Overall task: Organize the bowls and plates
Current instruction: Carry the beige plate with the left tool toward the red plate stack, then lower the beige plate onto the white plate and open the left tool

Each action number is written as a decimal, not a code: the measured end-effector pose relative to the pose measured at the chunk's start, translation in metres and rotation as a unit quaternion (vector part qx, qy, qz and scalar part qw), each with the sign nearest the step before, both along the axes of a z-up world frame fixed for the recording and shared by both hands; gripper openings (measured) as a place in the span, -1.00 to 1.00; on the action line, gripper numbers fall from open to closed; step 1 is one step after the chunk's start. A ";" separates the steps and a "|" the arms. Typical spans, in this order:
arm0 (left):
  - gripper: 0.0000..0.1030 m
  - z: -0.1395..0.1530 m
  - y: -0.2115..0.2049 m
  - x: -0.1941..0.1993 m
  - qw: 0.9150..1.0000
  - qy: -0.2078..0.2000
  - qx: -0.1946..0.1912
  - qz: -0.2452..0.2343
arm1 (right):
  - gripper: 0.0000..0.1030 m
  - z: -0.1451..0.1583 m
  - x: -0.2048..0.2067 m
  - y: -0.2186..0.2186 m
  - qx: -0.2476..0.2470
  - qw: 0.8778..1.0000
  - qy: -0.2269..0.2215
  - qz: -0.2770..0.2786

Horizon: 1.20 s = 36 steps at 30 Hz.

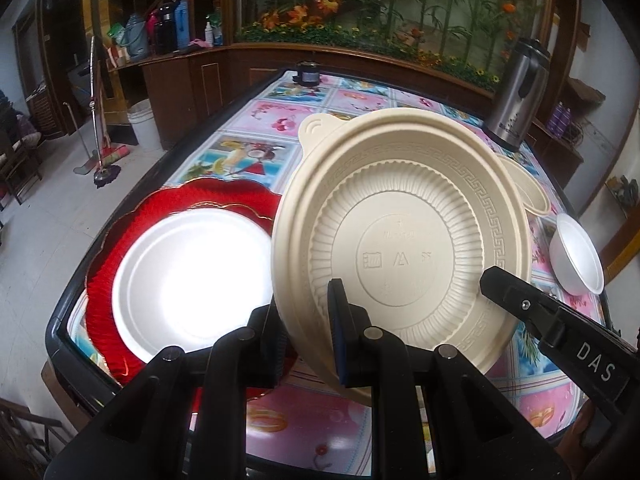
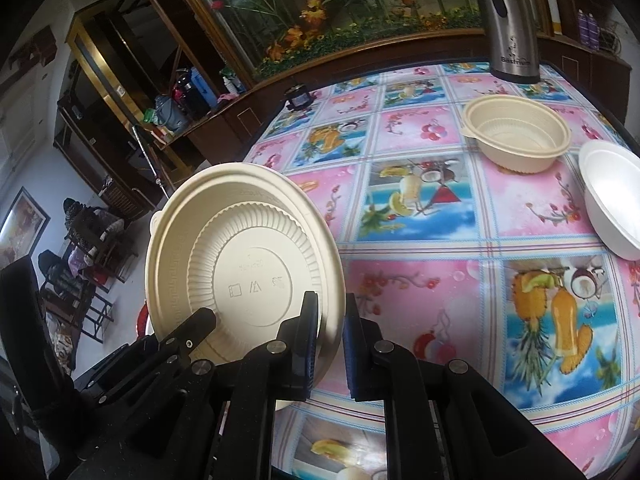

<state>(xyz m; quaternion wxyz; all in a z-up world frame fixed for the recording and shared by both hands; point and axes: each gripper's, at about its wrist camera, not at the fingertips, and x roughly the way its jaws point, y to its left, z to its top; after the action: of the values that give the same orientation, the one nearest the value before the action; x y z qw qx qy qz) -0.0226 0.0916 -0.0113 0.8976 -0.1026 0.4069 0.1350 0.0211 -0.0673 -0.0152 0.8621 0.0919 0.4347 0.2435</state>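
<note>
Slippage is the nearest risk: both grippers pinch the rim of one cream plate (image 1: 404, 240), tilted nearly on edge above the table (image 1: 280, 412). The left gripper (image 1: 304, 336) clamps its lower rim at 6 o'clock; the right gripper (image 2: 330, 344) bites the rim at 5 o'clock. Uneven pull could twist it free. At 9 o'clock lies a white plate (image 1: 192, 276) on a red plate (image 1: 120, 280); a careless swing might knock them. Farther, at 2 o'clock, a cream bowl (image 2: 518, 138), white bowl (image 2: 612, 196).
</note>
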 end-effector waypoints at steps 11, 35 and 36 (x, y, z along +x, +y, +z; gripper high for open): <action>-0.68 0.006 0.035 -0.008 0.999 -0.007 0.000 0.045 | -0.79 0.010 -0.001 0.041 0.002 0.999 -0.011 0.045; -0.68 0.003 0.099 -0.020 0.992 0.001 -0.014 0.127 | -0.78 0.014 0.003 0.134 -0.019 0.992 -0.006 0.124; -0.68 0.002 0.100 -0.021 0.992 0.002 -0.014 0.129 | -0.78 0.014 0.003 0.137 -0.020 0.992 -0.005 0.127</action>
<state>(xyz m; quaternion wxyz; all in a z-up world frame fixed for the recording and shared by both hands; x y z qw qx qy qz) -0.0433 0.1914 -0.0090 0.8704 -0.1663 0.3939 0.2442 0.0239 0.0695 -0.0013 0.8279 0.0178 0.4434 0.3429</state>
